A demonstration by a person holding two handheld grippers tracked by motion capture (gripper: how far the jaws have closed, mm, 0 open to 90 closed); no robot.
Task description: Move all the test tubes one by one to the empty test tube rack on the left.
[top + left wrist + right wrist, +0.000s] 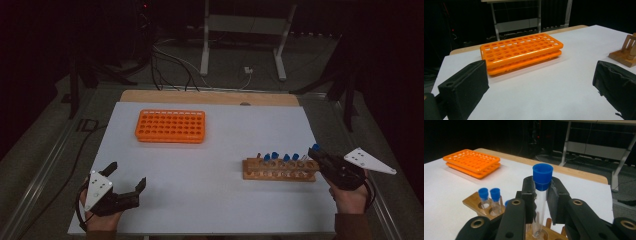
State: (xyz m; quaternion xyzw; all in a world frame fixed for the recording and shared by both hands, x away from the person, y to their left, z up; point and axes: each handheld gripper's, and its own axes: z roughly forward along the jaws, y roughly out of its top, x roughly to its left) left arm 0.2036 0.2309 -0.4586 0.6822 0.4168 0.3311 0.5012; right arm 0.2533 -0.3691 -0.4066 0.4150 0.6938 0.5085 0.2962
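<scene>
My right gripper [541, 195] is shut on a clear test tube with a blue cap [542, 176], its lower end just above a hole of the wooden rack [474, 201]. In the high view that right gripper [320, 155] sits at the right end of the wooden rack [280, 170], which holds several more blue-capped tubes [285, 158]. An orange tube rack [170, 126] lies at the back left of the white mat, and its holes look unfilled. My left gripper [127, 176] rests near the front left corner, open, with nothing between its jaws. The orange rack [521, 51] lies ahead of it.
The white mat [215, 195] covers a wooden table whose far edge [210, 96] shows behind it. Cables and a white metal stand [245, 30] lie on the dark floor beyond. A corner of the wooden rack [626, 52] shows at right in the left gripper view.
</scene>
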